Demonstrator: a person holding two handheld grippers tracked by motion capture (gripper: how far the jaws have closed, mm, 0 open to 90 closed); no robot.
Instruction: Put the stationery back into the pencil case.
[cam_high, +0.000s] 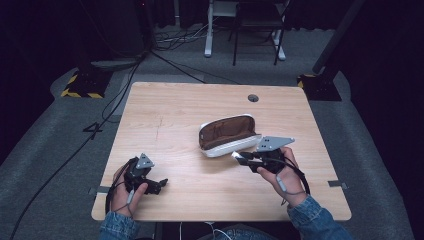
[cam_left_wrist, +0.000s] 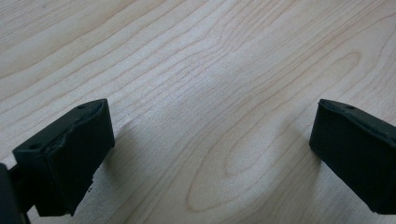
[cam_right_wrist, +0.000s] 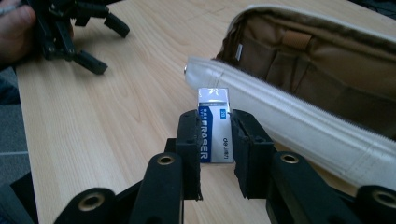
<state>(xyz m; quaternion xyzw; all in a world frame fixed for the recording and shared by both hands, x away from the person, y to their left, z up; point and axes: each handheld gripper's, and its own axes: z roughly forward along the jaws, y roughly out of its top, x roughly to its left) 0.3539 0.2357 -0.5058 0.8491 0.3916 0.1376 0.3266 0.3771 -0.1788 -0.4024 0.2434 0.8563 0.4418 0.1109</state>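
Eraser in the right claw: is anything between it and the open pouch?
Only the pouch's own white near wall. The eraser, clamped in the right claw, sits just outside that zippered edge and would likely need lifting over it. The brown inside looks open; nothing else visible stands between.

Readable text is showing on one item, the eraser clamped between the jaws of the right gripper, seen in the right gripper view. Its blue sleeve is carrying white capitals running lengthwise up the sleeve, reading "ERASER", the first letters partly hidden by the jaw. A second, smaller line of print beside it is staying too fine to read. On the sleeve's white lower part the brand "deli" is reading in blue, also turned sideways. A small white box near the blue band's top is holding characters too small to make out.
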